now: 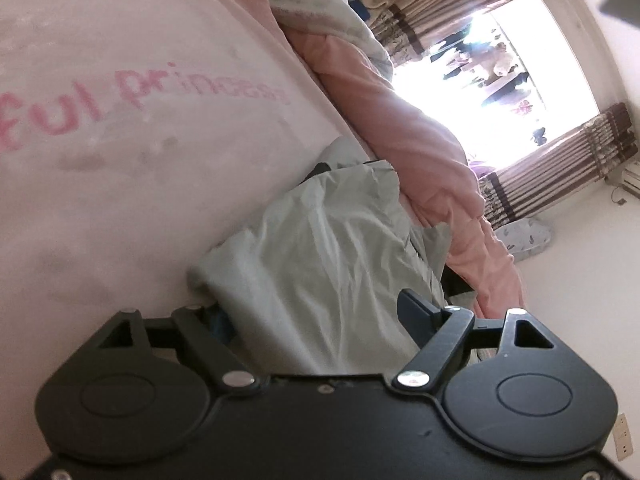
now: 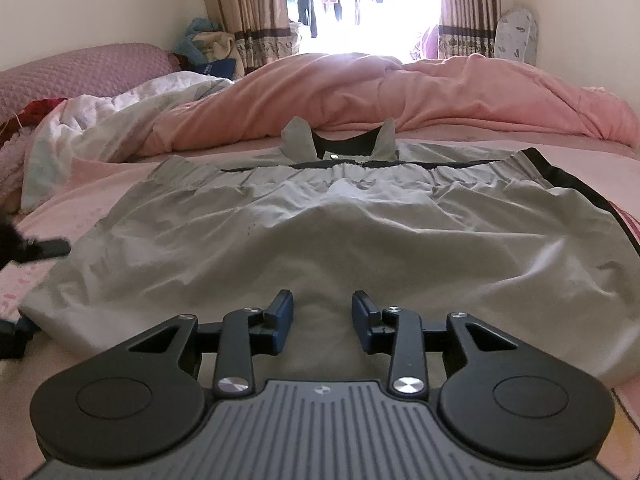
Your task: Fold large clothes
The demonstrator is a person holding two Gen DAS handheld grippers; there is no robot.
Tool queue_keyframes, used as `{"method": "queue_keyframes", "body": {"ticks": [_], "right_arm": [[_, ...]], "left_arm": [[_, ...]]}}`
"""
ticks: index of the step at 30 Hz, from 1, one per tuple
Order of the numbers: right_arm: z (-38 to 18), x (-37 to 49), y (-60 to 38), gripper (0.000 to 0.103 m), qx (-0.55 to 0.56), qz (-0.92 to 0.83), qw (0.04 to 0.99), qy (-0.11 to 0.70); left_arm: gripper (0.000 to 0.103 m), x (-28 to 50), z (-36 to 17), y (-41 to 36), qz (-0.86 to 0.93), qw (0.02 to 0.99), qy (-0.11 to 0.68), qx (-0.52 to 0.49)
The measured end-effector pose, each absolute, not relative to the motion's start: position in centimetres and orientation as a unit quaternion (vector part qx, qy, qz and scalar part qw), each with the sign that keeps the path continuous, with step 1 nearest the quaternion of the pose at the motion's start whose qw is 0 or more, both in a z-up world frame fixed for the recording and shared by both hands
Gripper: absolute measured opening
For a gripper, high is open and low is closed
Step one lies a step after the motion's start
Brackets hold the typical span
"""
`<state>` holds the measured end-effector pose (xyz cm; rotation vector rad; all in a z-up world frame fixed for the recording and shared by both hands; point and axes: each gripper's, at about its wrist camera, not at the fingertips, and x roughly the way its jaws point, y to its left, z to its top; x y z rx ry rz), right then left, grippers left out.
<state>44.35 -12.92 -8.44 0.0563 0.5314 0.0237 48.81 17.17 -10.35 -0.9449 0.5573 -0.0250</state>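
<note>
A pale grey garment with dark trim and a collar at its far end lies spread on the pink bed sheet. My right gripper hovers just over the garment's near part, and its blue-padded fingers stand apart with only flat cloth beneath them. In the left wrist view, which is rolled sideways, a folded edge of the same grey garment runs between the widely spread fingers of my left gripper. One finger shows clear of the cloth, while the other is mostly hidden behind the fold.
A bunched pink duvet and a white quilt lie across the bed's far side, with a pink pillow at the left. Behind them are striped curtains and a bright window. A dark blurred shape sits at the garment's left edge.
</note>
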Motion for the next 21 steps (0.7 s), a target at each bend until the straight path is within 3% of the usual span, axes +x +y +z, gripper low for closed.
{"method": "queue_keyframes", "body": {"ticks": [7,11,17,21], "right_arm": [[-10.0,44.3,-11.9,0.041,-0.011,0.002,0.969,0.246],[-9.9,44.2,-11.7,0.042,-0.016,-0.001,0.97,0.244],[-5.9,44.8,-12.7,0.042,0.04,0.008,0.974,0.222],[-6.3,47.6,-12.5,0.042,0.029,-0.008,0.971,0.237]], "left_arm": [[0.079,50.3,-10.3,16.7,-0.014,0.872,0.271,-0.407],[0.071,50.2,-10.2,16.2,-0.008,0.881,0.275,-0.384],[0.066,50.2,-10.1,16.1,-0.004,0.887,0.285,-0.364],[0.065,50.3,-10.0,15.5,-0.001,0.894,0.285,-0.345]]}}
